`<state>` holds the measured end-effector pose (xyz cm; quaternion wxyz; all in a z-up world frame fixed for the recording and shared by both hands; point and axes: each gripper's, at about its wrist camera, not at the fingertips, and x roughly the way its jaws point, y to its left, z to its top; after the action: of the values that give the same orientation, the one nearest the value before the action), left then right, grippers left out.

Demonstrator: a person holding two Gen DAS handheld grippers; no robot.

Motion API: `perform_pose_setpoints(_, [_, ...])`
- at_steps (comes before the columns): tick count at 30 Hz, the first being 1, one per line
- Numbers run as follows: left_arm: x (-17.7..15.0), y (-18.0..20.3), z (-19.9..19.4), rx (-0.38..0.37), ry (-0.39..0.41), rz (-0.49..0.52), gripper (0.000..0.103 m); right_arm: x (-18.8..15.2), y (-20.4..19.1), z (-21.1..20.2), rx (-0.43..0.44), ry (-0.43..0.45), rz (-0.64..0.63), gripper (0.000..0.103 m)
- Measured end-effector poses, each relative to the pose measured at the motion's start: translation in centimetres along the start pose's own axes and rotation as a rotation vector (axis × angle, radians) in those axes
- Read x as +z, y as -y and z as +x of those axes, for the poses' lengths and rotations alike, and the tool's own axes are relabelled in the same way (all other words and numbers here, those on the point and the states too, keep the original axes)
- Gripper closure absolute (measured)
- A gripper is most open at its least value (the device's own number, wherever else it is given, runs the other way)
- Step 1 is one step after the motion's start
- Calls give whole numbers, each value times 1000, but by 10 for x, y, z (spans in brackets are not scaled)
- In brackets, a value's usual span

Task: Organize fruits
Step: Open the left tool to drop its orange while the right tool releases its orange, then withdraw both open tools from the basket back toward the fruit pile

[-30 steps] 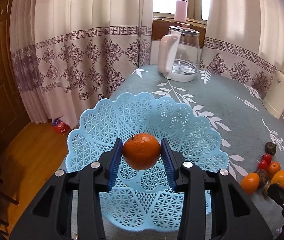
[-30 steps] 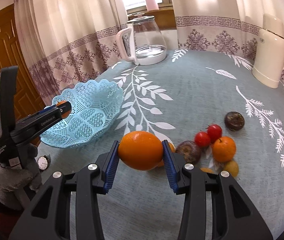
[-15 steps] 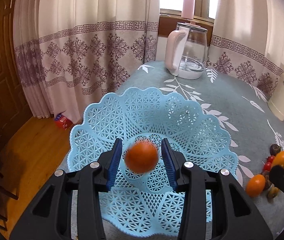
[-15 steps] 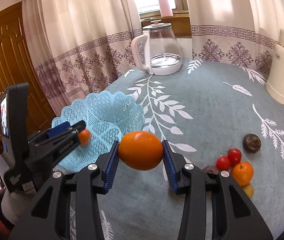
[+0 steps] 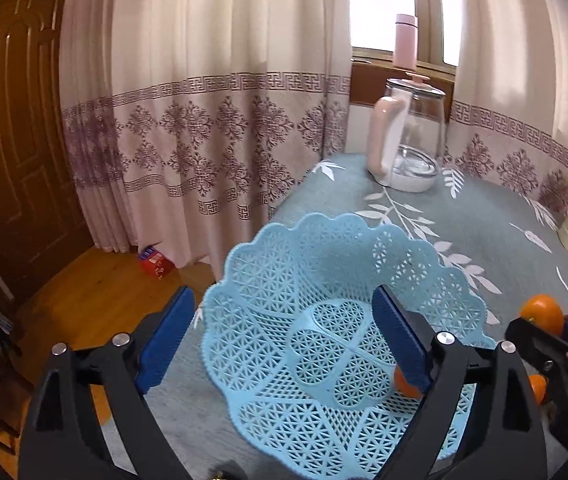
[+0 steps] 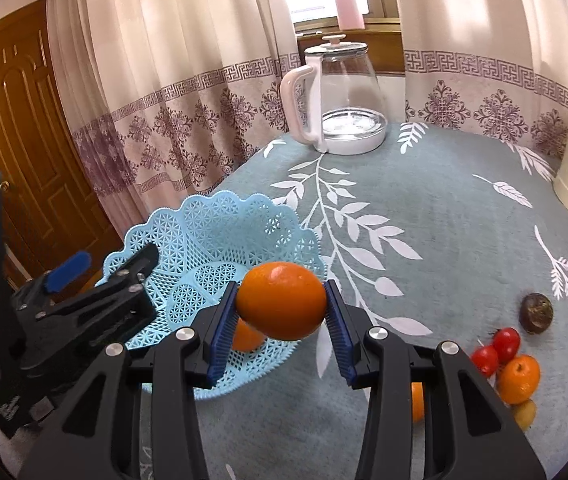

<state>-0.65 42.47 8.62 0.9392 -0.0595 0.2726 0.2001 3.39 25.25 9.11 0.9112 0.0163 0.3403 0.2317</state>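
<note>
my right gripper (image 6: 281,320) clamps an orange (image 6: 281,300) just over the basket's (image 6: 219,216) near rim; left gripper (image 5: 279,340) gapes empty.

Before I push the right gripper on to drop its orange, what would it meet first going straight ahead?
Probably the blue basket: the right gripper, shut on the orange, points at its near rim, just above a smaller orange already inside; depth is unclear.

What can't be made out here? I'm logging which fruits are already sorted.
- Orange in the basket: right wrist view, mostly behind the right hand-held gripper and its held orange.
- Same orange: left wrist view, only a sliver past a finger of the left hand-held gripper.
- Yellowish fruit: kind unclear, half hidden.
</note>
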Motion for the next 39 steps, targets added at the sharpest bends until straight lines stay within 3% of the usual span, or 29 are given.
perform_pose_setpoints(23, [8,-13,-9,-3,34,-45,6,-3,-4,39,-46,-71,1,60])
perform_pose_setpoints(27, [8,-13,-9,-4,36,-47,6,-1,-5,36,-50,-48,8,49])
perform_pose_setpoints(39, [11,-14,-16,-10,51,-54,6,-2,-9,28,-40,-33,8,49])
